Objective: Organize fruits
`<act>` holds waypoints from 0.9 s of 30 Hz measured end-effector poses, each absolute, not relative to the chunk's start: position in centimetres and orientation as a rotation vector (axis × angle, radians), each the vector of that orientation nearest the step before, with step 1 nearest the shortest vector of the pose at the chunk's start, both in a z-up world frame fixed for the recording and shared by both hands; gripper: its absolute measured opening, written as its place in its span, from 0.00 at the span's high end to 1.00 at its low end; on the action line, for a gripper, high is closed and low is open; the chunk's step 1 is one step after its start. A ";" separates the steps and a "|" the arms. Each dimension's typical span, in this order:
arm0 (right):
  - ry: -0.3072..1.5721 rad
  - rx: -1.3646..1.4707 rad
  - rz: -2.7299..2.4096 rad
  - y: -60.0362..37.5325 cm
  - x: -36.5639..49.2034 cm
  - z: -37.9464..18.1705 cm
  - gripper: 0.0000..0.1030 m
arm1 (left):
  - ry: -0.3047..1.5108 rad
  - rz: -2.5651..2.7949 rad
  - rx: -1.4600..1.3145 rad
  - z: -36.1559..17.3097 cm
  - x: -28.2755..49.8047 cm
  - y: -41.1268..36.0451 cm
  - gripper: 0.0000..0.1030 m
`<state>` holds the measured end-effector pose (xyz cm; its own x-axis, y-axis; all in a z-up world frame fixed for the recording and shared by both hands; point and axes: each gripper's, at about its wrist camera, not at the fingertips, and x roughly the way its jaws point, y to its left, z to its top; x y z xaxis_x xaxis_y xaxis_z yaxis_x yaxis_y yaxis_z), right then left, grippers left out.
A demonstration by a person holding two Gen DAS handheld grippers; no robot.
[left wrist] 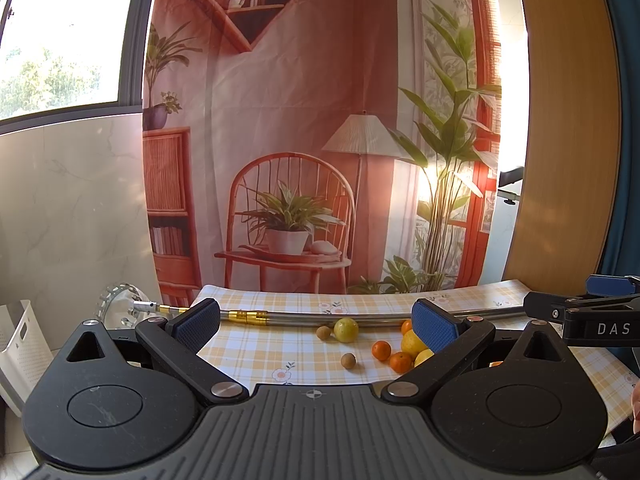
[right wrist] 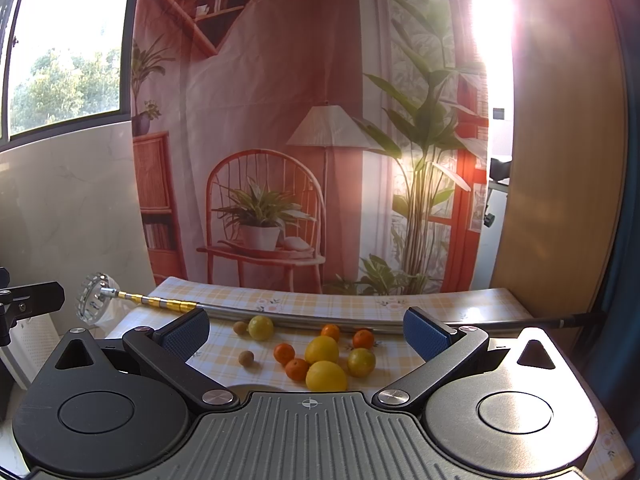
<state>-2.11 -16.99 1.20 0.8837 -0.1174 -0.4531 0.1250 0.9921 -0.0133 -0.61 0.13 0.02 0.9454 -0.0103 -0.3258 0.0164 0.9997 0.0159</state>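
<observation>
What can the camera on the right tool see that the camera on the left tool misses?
Only the right view shows the whole fruit cluster: the front lemon, the yellow-green fruit beside it and the far-right tangerine.

Only the left view shows the white perforated basket at the left edge. The right tool's blue pad also pokes in from the right.

Both show the checked tablecloth, the long metal rod lying across it, two small brown fruits, and each camera's own open tool: right tool, left tool.
</observation>
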 end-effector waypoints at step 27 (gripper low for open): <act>0.476 0.009 -0.123 -16.9 -1.9 0.9 0.00 | 0.364 -0.006 0.002 -0.3 -0.4 0.1 0.00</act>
